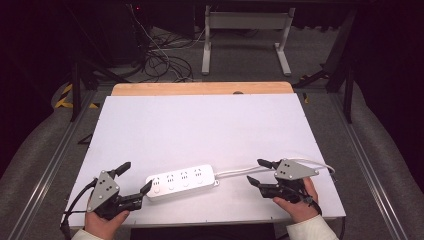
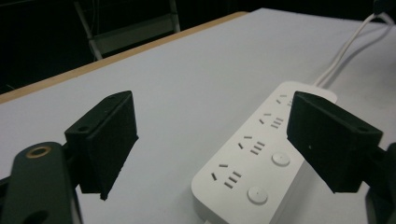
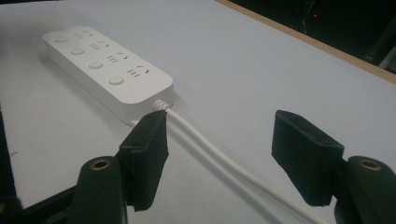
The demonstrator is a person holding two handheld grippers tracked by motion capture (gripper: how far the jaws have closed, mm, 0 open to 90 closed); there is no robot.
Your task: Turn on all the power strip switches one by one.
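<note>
White plastic power strip: oblong, four socket groups, four round buttons; laid flat near the front edge of the white table top.
White cable: led from the strip's right end toward the right gripper.
Left gripper: jaws spread wide, nothing held; one jaw tip seen at the strip's left end.
Right gripper: jaws spread wide, nothing held; cable seen between them.
</note>
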